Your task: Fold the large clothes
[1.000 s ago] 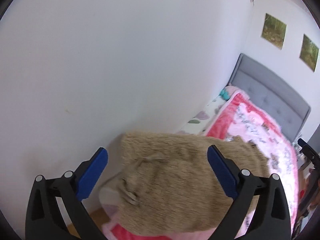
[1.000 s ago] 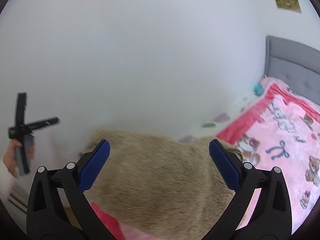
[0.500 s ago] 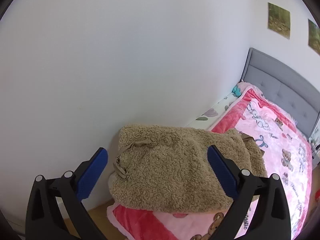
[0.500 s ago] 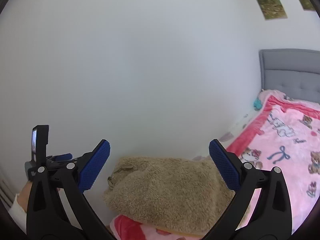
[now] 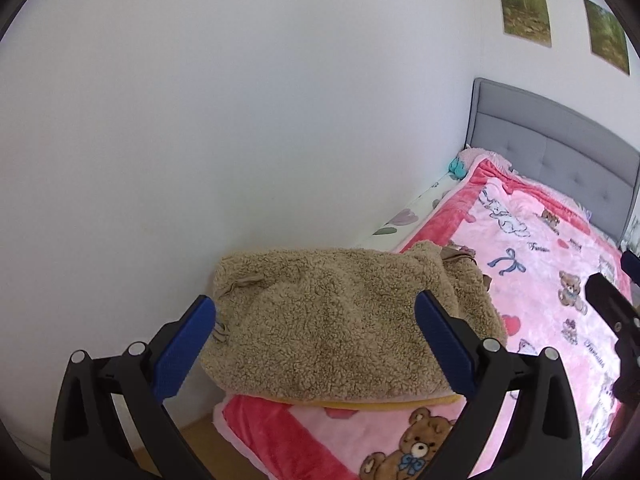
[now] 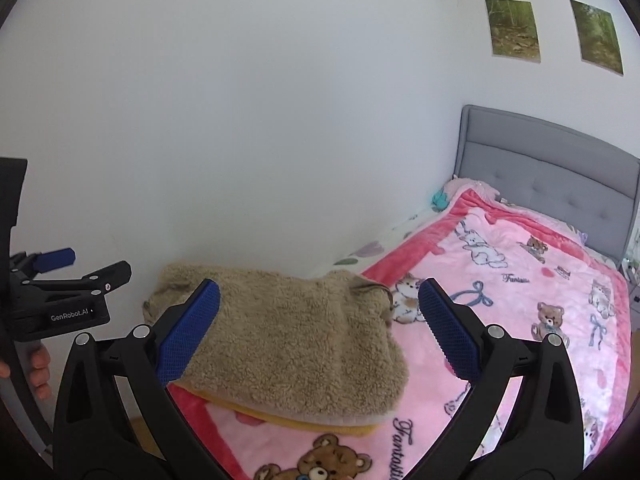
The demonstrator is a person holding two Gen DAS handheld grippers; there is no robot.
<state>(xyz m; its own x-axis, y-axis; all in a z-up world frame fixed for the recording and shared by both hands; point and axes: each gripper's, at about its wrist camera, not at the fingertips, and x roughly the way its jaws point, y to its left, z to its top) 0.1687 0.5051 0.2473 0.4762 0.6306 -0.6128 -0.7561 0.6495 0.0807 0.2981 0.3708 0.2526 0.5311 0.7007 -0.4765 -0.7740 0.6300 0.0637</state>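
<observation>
A tan fleece garment (image 5: pixel 340 320) lies folded into a thick rectangle at the foot corner of the bed, against the white wall; it also shows in the right wrist view (image 6: pixel 296 340). A yellow layer (image 6: pixel 320 420) shows under its near edge. My left gripper (image 5: pixel 316 344) is open and empty, held back above the garment. My right gripper (image 6: pixel 320 332) is open and empty, also held back from it. The left gripper body (image 6: pixel 60 304) shows at the left of the right wrist view.
The bed carries a pink blanket (image 5: pixel 540 280) with bears and bows. A grey padded headboard (image 6: pixel 552 168) stands at the far end. The white wall (image 5: pixel 240 120) runs along the bed's left side. Two pictures (image 6: pixel 552 32) hang above. Wood floor (image 5: pixel 192 444) shows below the bed corner.
Both grippers have pulled back and up from the folded garment, which now looks smaller and lies still. Both stayed open.
</observation>
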